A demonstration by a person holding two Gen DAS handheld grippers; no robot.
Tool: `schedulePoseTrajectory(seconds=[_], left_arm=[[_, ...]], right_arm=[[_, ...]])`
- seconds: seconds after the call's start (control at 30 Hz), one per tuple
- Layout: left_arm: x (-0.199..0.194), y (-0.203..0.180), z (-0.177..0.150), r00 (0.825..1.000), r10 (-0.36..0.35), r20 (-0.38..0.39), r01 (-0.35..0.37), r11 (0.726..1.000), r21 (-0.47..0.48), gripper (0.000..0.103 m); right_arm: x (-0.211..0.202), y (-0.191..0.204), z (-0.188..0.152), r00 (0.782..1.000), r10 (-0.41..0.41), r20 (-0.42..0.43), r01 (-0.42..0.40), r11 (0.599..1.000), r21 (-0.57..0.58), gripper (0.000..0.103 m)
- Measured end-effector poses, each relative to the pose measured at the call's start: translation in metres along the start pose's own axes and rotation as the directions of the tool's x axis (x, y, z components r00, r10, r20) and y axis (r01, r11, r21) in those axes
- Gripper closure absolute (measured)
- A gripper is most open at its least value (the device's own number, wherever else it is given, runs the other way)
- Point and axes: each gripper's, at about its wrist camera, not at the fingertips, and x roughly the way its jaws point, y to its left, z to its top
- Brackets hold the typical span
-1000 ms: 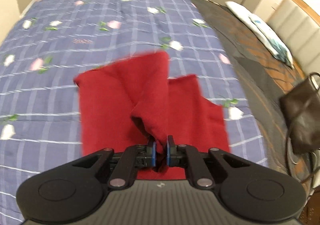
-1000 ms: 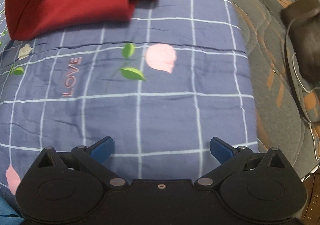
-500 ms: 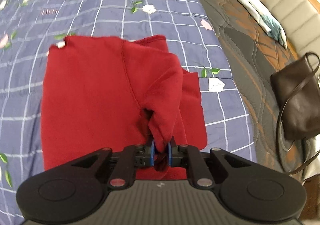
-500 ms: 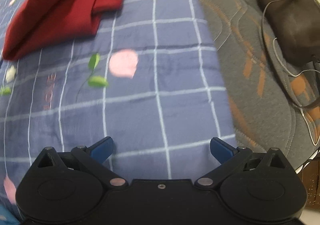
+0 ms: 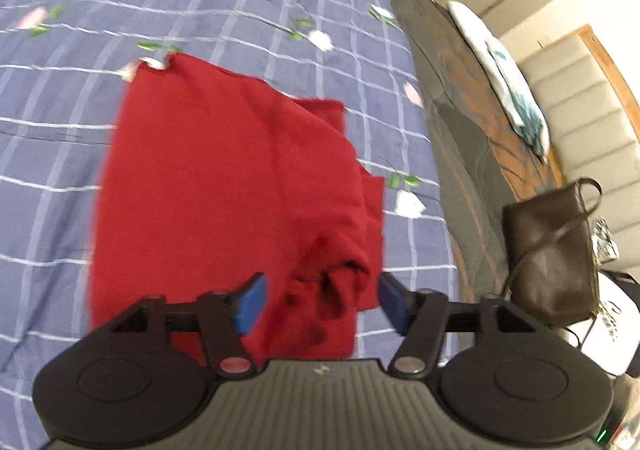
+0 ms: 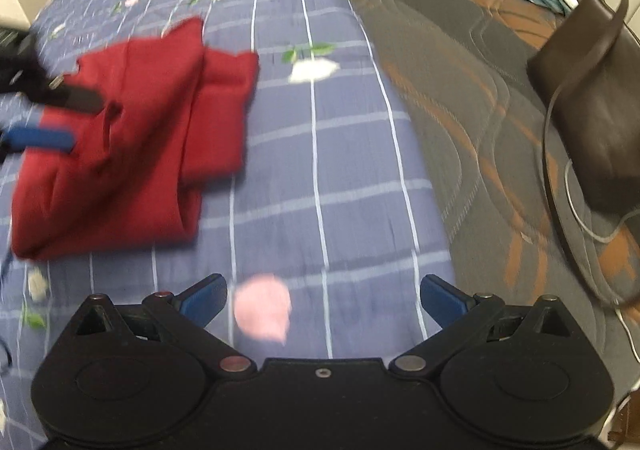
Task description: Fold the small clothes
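- The red garment (image 5: 224,189) lies on the bed (image 5: 60,153), on the blue checked cover, already folded over itself at least once; we read it as a thick, roughly oblong pile.
- Its near right corner is not flat: a bunched flap with a dark opening stands up there, and a second layer sticks out along the garment's right edge.
- We judge the fold part done: the flap has been laid across, but smoothing and probably a last fold are left.
- The left hand-held gripper (image 5: 320,300) hangs over that bunched corner, tilted steeply down. Its jaws have just been opening and now stand wide; the flap sits between the blue pads (image 5: 250,304) without being pressed, so we take it as let go.
- The right hand-held gripper (image 6: 322,300) is well right of the garment, over bare cover, pointing down, its jaws spread wide and holding nothing.
- Right of the garment, on the brown bedspread (image 6: 460,97), stands a dark bag (image 6: 592,101).
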Motion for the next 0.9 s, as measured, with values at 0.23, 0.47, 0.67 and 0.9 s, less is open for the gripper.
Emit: schedulePoseTrajectory(seconds=[0.23, 0.47, 0.67, 0.9], left_arm=[[-0.027, 0.049, 0.002, 0.986, 0.16, 0.048, -0.152, 0.98, -0.129, 0.009], [-0.027, 0.098, 0.0, 0.959, 0.282, -0.013, -0.276, 0.927, -0.254, 0.004], [-0.023, 0.114, -0.001, 0.953, 0.297, -0.057, -0.302, 0.919, -0.253, 0.002], [-0.021, 0.12, -0.003, 0.954, 0.294, -0.065, -0.3, 0.917, -0.264, 0.001]], right_arm=[[-0.008, 0.016, 0.038, 0.995, 0.059, 0.079, -0.065, 0.996, 0.067, 0.001], [-0.009, 0.038, 0.077, 0.986, 0.121, 0.116, -0.137, 0.98, 0.141, 0.001], [0.016, 0.066, 0.109, 0.97, 0.234, 0.069, -0.241, 0.962, 0.125, 0.001], [0.036, 0.083, 0.119, 0.969, 0.247, 0.03, -0.249, 0.96, 0.13, 0.018]])
